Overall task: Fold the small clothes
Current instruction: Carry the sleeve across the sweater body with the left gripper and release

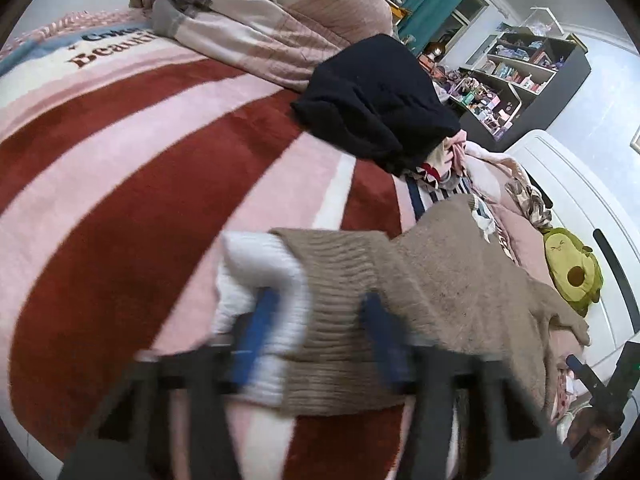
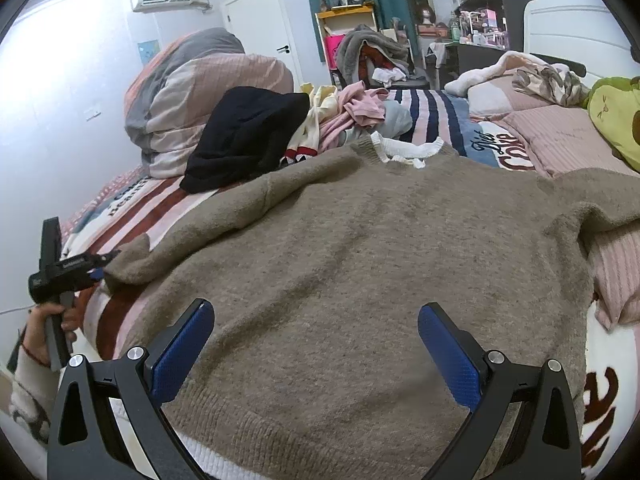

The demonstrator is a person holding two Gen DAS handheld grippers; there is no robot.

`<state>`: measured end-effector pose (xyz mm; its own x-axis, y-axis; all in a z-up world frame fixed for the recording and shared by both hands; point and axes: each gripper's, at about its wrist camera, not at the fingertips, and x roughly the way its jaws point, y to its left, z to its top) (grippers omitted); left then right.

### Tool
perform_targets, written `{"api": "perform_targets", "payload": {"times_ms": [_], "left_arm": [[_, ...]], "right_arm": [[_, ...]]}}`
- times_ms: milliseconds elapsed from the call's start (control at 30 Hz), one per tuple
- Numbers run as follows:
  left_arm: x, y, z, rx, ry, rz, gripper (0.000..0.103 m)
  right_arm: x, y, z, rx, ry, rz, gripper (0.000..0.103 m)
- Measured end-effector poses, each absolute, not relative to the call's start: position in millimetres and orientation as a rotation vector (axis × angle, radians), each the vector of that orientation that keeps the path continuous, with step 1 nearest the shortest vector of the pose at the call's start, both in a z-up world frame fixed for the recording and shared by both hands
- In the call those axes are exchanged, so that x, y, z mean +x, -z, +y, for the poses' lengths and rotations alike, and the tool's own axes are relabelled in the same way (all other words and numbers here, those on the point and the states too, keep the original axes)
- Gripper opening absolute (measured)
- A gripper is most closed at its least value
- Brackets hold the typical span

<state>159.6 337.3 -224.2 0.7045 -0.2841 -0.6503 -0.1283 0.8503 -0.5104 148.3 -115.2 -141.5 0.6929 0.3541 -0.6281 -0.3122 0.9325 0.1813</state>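
From my left wrist cam, the left gripper (image 1: 316,332) looked blurry, fingers straddling the ribbed cuff of the brown sweater (image 1: 452,276) with the white cuff (image 1: 260,260) beside it; couldn't tell if the pads actually pinched. Over on the right wrist cam, the right gripper (image 2: 316,344) sat wide open, holding nothing, above the sweater spread on the striped blanket (image 2: 128,216); my worry was a shallow bite letting that sleeve slip mid-fold.
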Motion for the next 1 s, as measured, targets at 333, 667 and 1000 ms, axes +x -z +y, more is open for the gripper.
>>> {"api": "perform_targets", "payload": {"times_ms": [333, 667, 1000], "left_arm": [[119.1, 117.2, 340.7, -0.475, 0.034, 0.523, 0.007], [102.5, 21.2, 271.6, -0.345, 0.184, 0.360, 0.006], [108.1, -0.1, 137.9, -0.275, 0.453, 0.384, 0.006]], "right_arm": [[111.8, 109.7, -121.3, 0.076, -0.384, 0.626, 0.102], [85.9, 82.1, -138.2, 0.094, -0.407, 0.534, 0.102], [87.6, 74.4, -181.3, 0.153, -0.398, 0.489, 0.102]]}}
